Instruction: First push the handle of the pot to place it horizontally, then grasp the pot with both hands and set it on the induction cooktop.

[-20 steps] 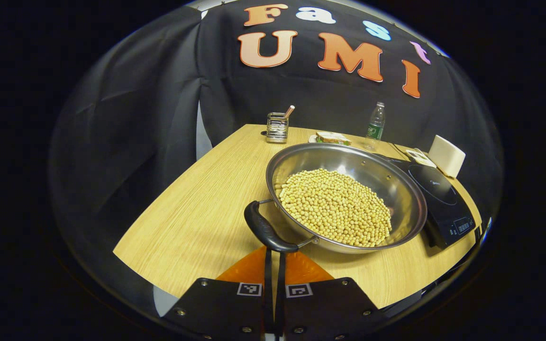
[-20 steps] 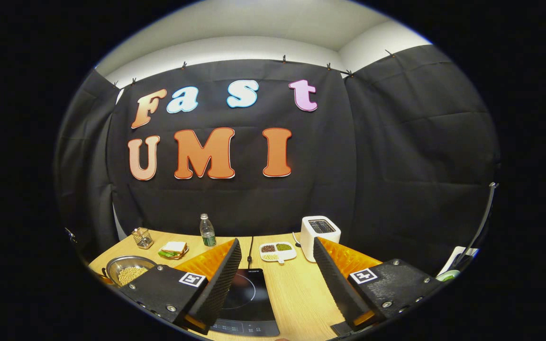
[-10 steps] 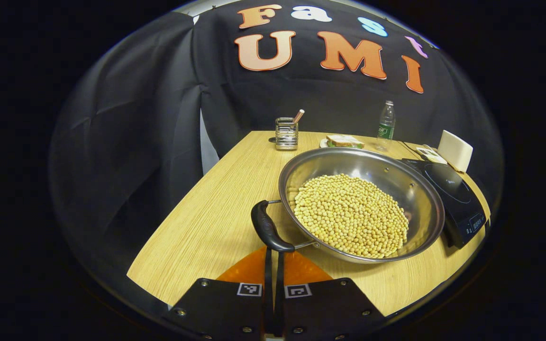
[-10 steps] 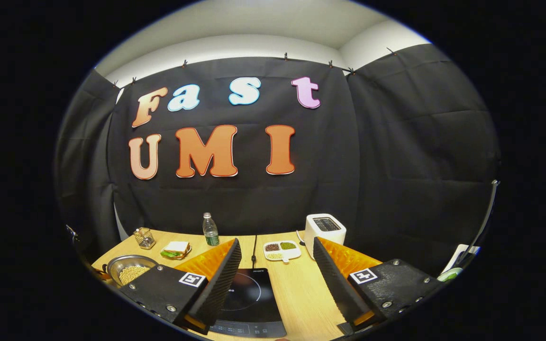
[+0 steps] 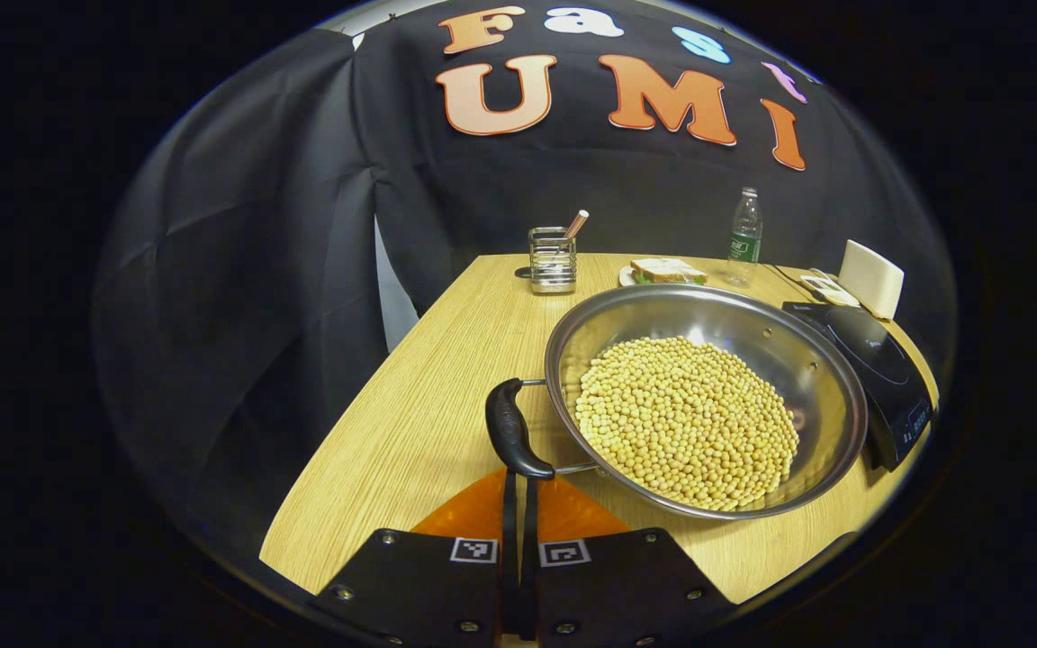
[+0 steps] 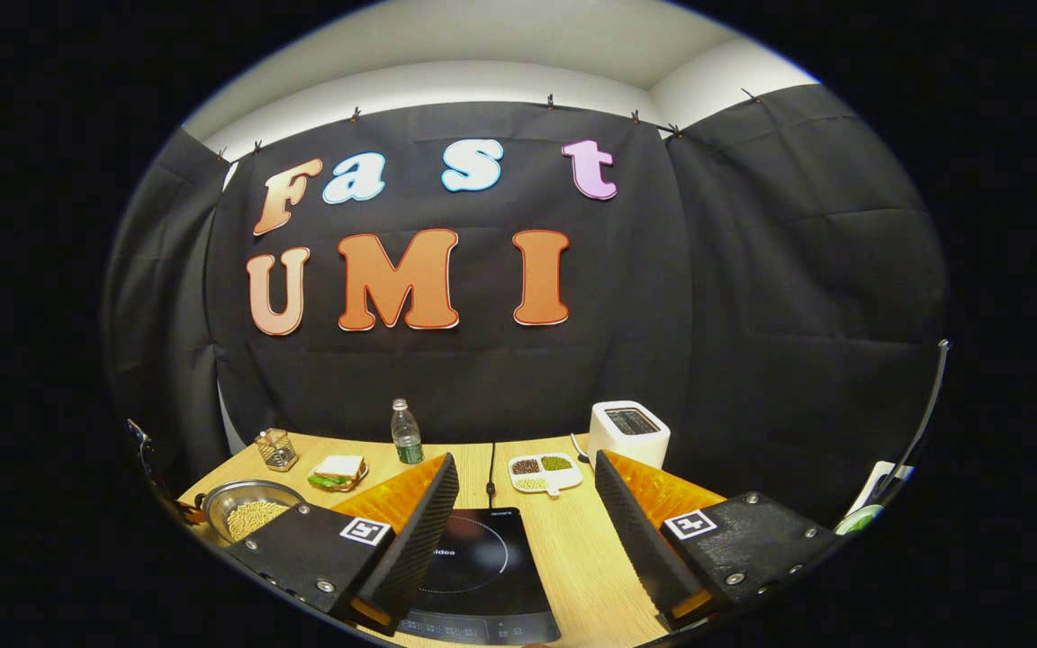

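One clenched left tool (image 5: 518,504) has pushed the black handle (image 5: 511,439) of the bean-filled steel pot (image 5: 707,407) toward 12 o'clock; right tool (image 6: 523,531) stays released.

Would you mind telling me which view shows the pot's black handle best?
The left gripper view: the curved black handle of the steel pot of yellow beans sits close, just ahead of the shut left gripper. The right gripper view shows the pot small and far off, its handle unclear.
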Motion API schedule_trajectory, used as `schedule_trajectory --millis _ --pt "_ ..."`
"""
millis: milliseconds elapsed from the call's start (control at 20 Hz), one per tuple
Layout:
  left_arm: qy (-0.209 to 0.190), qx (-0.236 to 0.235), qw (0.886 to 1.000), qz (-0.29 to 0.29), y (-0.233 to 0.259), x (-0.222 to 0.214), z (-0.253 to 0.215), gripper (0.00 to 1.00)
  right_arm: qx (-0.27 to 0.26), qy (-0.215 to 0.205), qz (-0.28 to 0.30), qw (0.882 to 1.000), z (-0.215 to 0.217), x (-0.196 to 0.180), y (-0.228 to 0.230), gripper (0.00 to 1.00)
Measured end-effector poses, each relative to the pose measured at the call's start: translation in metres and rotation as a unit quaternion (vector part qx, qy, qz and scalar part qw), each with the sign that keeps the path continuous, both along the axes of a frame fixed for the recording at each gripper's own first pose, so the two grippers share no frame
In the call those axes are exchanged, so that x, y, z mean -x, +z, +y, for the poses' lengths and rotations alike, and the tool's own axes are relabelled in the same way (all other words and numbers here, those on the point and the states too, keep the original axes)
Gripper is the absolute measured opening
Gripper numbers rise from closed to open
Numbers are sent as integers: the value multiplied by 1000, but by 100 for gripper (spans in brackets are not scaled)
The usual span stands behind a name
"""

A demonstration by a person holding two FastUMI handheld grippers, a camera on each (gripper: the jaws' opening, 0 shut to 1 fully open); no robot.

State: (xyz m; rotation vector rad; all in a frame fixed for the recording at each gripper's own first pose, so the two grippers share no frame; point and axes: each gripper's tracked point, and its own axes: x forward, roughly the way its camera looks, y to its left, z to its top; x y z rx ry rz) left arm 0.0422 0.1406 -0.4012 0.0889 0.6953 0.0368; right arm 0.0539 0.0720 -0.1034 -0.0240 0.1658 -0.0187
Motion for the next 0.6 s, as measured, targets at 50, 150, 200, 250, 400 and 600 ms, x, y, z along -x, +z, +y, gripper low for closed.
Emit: schedule_trajectory --millis 50,150,200,250,400,600 --pt "-2 4 1000 -1 -1 -4 2 2 -2 0 1 1000 2 -2 -2 95" --pt "-6 11 1000 -2 -2 -10 4 2 -3 2 4 1000 7 -5 -4 100" --pt "-7 14 1000 -2 -2 -13 6 2 -3 2 4 1000 9 -5 -5 95" --pt "-10 14 1000 -3 -5 -16 7 2 -2 3 5 1000 12 -7 -5 95" --pt "-17 11 1000 -5 -6 -23 10 2 -1 4 5 1000 17 -8 -5 100" --pt "-24 12 1000 -5 -7 -29 13 2 1 3 4 1000 21 -11 -6 95"
